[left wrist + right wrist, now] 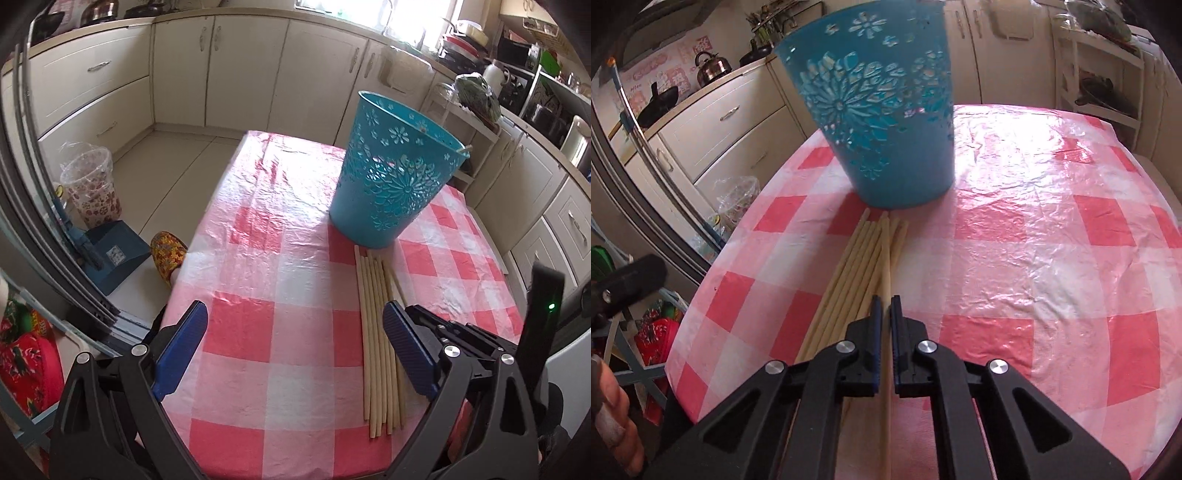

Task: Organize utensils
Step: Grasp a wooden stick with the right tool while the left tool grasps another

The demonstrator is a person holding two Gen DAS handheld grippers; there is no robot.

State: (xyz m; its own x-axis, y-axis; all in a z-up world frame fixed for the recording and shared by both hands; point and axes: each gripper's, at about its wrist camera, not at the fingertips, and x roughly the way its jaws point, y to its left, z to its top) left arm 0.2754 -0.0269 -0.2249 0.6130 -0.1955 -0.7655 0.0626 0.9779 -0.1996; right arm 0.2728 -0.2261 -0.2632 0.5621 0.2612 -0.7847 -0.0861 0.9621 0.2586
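Several pale wooden chopsticks (376,332) lie side by side on the red-and-white checked tablecloth (258,229), in front of a teal perforated plastic basket (395,173) standing upright. My left gripper (293,332) is open and empty, hovering left of the chopsticks, its right pad beside them. In the right wrist view the basket (882,110) stands behind the chopstick bundle (857,266). My right gripper (885,306) is shut on one chopstick (885,258), which runs between its blue pads.
Cream kitchen cabinets (221,74) ring the table. A clear patterned bin (92,188), a blue dustpan (110,258) and a patterned slipper (168,254) are on the floor at left. A white rack (1100,74) stands behind the table.
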